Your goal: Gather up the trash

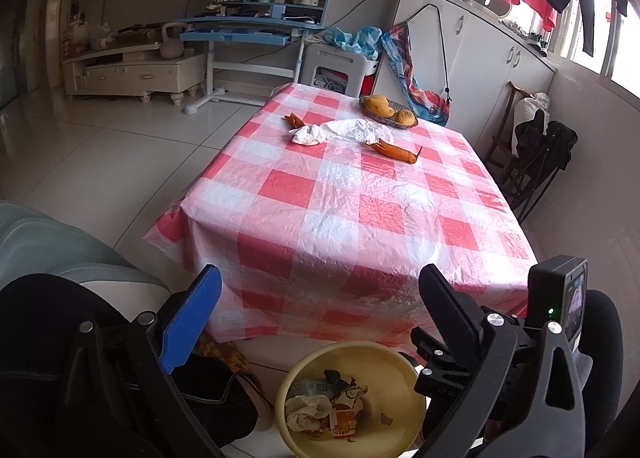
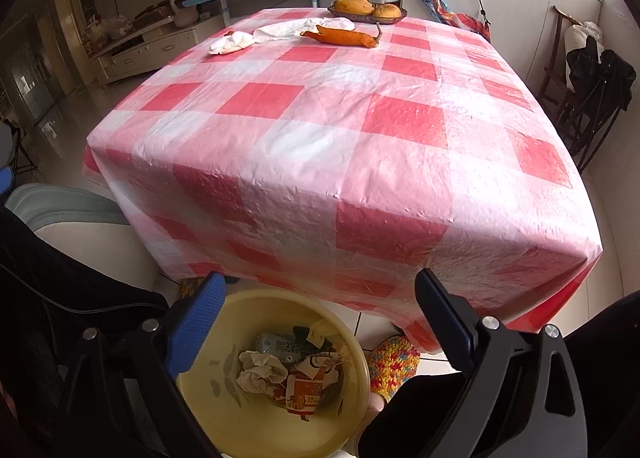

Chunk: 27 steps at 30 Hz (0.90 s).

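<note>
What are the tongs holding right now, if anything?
Nothing. The left tongs and right tongs are both open and empty above the bin; the peels lie on the table.

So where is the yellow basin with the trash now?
The yellow basin sits on the floor, below the table's near edge, under both open grippers.

Below both tools, a bin (image 2: 276,438) on the floor holds crumpled trash (image 2: 288,374). Ahead lies the surface (image 2: 340,129); at its far end, peels (image 2: 340,36) and tissue (image 2: 232,45) lie before a fruit basket (image 2: 367,13).
</note>
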Tool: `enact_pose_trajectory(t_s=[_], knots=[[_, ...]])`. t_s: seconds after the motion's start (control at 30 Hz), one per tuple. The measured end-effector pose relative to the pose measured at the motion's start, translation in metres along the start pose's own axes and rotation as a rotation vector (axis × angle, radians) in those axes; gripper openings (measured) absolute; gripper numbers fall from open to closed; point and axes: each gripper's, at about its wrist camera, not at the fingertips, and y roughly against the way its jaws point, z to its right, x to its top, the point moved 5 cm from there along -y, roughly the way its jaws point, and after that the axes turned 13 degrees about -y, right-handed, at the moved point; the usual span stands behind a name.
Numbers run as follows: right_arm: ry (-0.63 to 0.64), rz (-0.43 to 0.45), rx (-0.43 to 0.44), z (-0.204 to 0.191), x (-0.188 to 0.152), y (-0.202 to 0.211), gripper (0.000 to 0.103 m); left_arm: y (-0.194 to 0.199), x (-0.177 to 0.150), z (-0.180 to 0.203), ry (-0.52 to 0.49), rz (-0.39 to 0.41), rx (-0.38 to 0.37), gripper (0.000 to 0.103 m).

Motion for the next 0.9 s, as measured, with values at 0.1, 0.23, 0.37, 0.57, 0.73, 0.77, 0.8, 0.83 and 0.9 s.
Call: enact_pose_trajectory(t_s=[0.1, 0.23, 0.37, 0.57, 0.73, 0.77, 0.8, 0.83, 0.9], knots=[[0.025, 0.001, -0.014, -0.0028, -0.0023, -0.0008, 0.092, -0.0008, -0.0012, -0.0005, 0.009, -0.006, -0.007, 0.096], [0.037, -0.002, -0.023, -0.0038, -0.0026, -0.0031, 0.092, -0.0022, -0.0011, -0.0011, 0.011, -0.009, -0.005, 0.096], [0.033, -0.002, -0.024, -0.0034, -0.0026, -0.003, 0.092, -0.0044, -0.0017, -0.0004, 0.001, -0.016, 0.0, 0.096], [0.032, -0.002, -0.029, -0.0032, -0.003, -0.0033, 0.094, -0.0069, -0.0027, 0.0008, -0.005, -0.024, 0.004, 0.096], [0.038, -0.005, -0.032, -0.0044, -0.0033, -0.0049, 0.094, -0.008, -0.0043, 0.0009, -0.003, -0.031, 0.007, 0.096], [0.039, -0.005, -0.032, -0.0046, -0.0036, -0.0051, 0.094, -0.0082, -0.0042, 0.0008, -0.003, -0.031, 0.008, 0.096], [0.04, -0.006, -0.033, -0.0046, -0.0037, -0.0053, 0.094, -0.0085, -0.0041, 0.0006, -0.003, -0.032, 0.009, 0.096], [0.04, -0.006, -0.033, -0.0045, -0.0037, -0.0055, 0.094, -0.0082, -0.0042, 0.0008, -0.004, -0.032, 0.008, 0.096], [0.038, -0.004, -0.034, -0.0044, -0.0037, -0.0055, 0.094, -0.0086, -0.0041, 0.0007, -0.007, -0.032, 0.009, 0.096]])
